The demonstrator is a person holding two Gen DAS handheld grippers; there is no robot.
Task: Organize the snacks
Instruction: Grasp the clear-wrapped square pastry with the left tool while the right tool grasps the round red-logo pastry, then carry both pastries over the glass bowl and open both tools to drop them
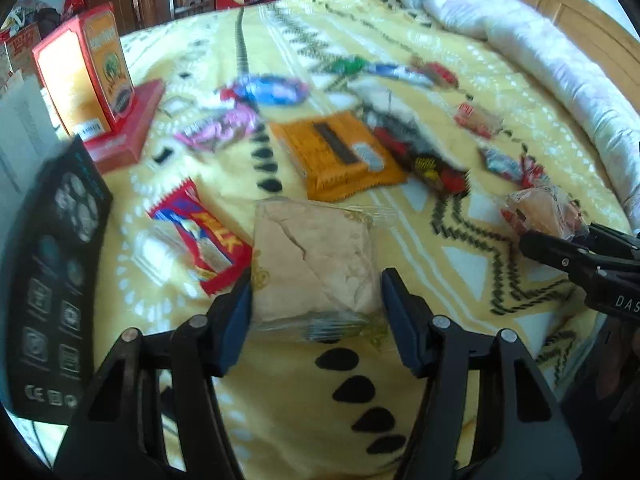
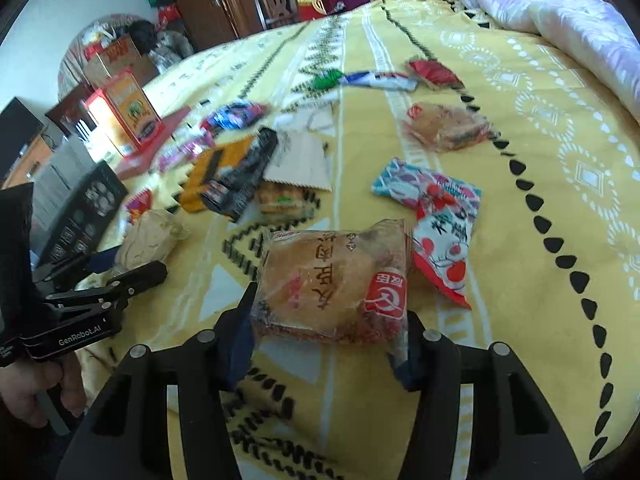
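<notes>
My left gripper [image 1: 316, 300] is shut on a pale beige pastry in clear wrap [image 1: 316, 256], held just above the yellow bedspread [image 1: 400, 400]. My right gripper [image 2: 326, 320] is shut on a brown bun in clear wrap with a red logo [image 2: 332, 284]. In the left wrist view the right gripper [image 1: 560, 240] shows at the right edge with the bun [image 1: 544, 212]. In the right wrist view the left gripper [image 2: 132, 268] shows at the left with the pastry [image 2: 148, 244]. Several snack packets lie scattered on the bed: an orange pack [image 1: 336, 152], a red milk bar [image 1: 204, 236].
A red and orange box [image 1: 84, 72] stands on a flat red box at the far left. A black box [image 1: 56, 276] lies at the near left. A rolled quilt [image 1: 560, 64] runs along the right. Another wrapped bun [image 2: 448, 126] and floral packets [image 2: 436, 208] lie nearby.
</notes>
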